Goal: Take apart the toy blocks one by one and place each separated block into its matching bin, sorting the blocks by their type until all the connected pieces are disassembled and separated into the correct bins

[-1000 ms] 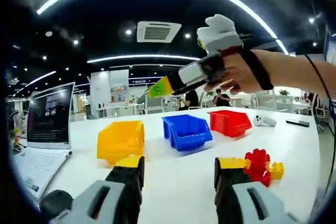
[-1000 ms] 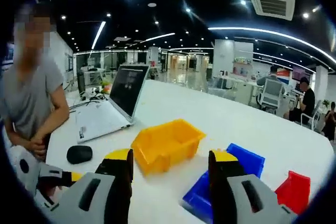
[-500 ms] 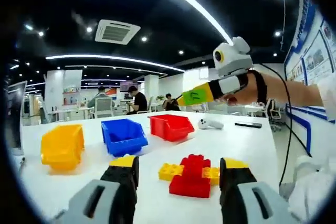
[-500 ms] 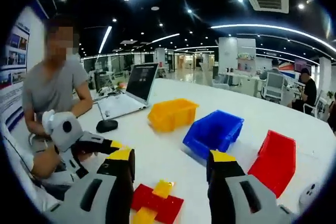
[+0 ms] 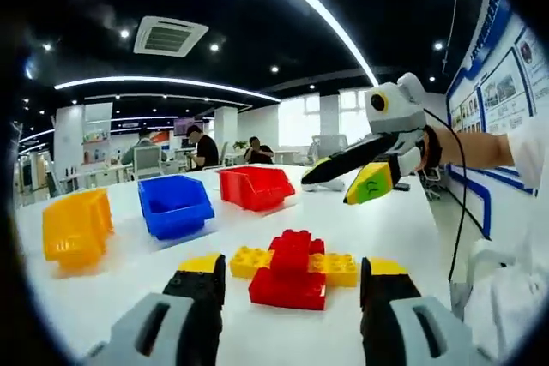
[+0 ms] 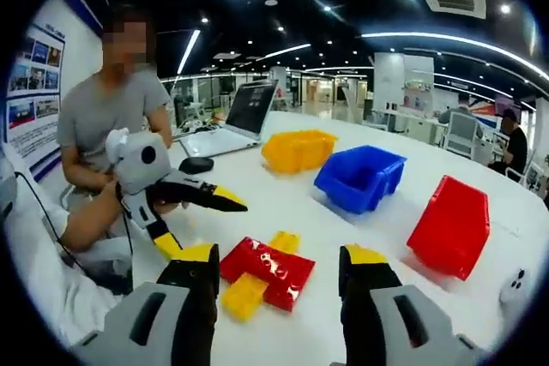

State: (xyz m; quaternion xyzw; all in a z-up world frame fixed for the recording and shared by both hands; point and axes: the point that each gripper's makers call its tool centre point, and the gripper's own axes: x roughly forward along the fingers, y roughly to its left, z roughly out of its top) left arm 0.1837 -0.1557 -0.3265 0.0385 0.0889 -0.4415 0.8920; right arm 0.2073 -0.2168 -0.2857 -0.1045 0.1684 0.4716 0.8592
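Observation:
A cluster of joined toy blocks lies on the white table, red blocks (image 5: pixel 290 273) with yellow ones (image 5: pixel 249 259) stuck at the sides. It sits just ahead of my left gripper (image 5: pixel 292 265), which is open. In the right gripper view the same red (image 6: pixel 273 267) and yellow (image 6: pixel 244 293) cluster lies between the tips of my right gripper (image 6: pixel 281 261), also open. The right gripper (image 5: pixel 330 190) hangs open above the table beyond the cluster in the left gripper view. Opposite, the left gripper (image 6: pixel 206 227) is open too. Yellow (image 5: pixel 77 227), blue (image 5: pixel 174 205) and red (image 5: pixel 255 186) bins stand in a row.
The bins show again as yellow (image 6: pixel 296 147), blue (image 6: pixel 360 177) and red (image 6: pixel 450 225). An open laptop (image 6: pixel 244 117) and a black mouse (image 6: pixel 196 165) sit behind the yellow bin. A white controller (image 6: pixel 515 285) lies near the red bin. A person (image 6: pixel 111 117) sits at the table's end.
Both cameras have swung toward the block cluster, which now sits larger and centred between each pair of jaws. The right gripper has dropped lower over the table. The blocks have not moved.

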